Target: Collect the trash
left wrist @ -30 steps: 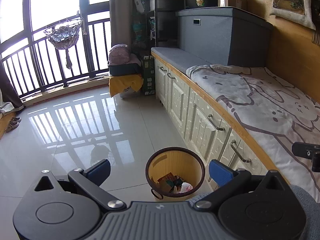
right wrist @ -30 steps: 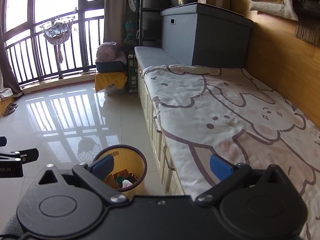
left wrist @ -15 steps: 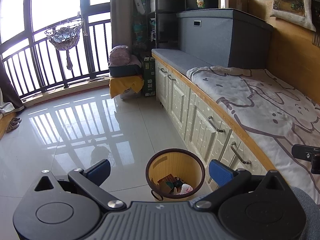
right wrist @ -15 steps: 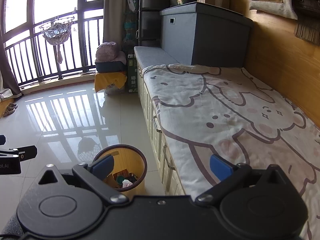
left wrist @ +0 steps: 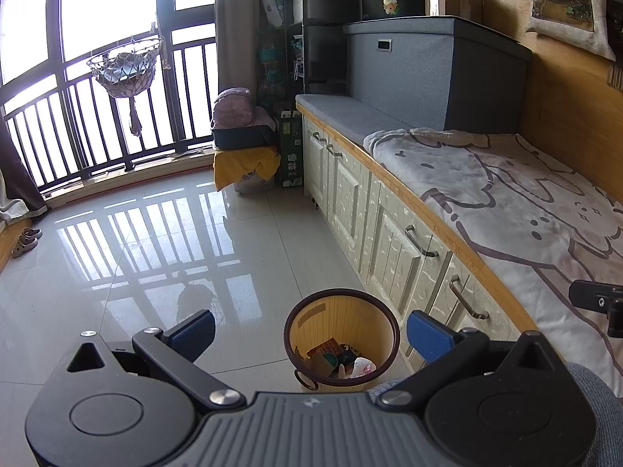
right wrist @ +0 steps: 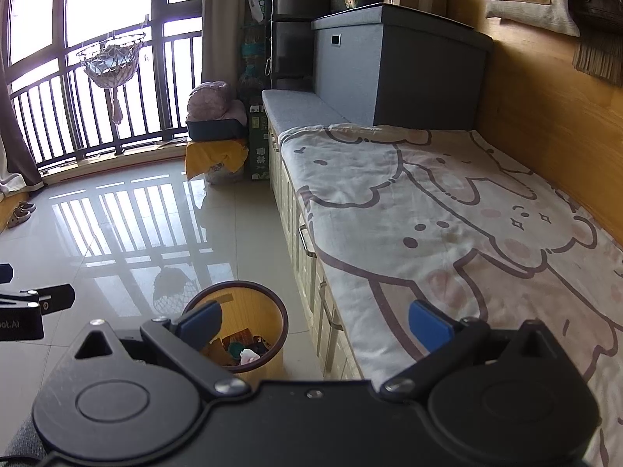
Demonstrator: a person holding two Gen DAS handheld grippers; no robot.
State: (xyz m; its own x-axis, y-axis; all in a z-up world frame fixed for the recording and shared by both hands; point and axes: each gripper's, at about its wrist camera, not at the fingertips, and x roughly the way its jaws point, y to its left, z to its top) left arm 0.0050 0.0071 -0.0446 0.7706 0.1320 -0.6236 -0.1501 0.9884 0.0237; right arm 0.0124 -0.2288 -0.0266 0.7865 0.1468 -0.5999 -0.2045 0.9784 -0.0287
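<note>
Both grippers, left (left wrist: 309, 329) and right (right wrist: 313, 325), held above the floor (left wrist: 155, 233) with jaws spread wide, empty. Yellow trash bin (left wrist: 342, 311) holding crumpled trash (left wrist: 342, 362), standing on floor beside white cabinet (left wrist: 389, 233) edge.

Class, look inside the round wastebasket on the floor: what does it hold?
The wastebasket holds crumpled white plastic, a green lid and reddish packaging. Anything beneath them is hidden.
</note>
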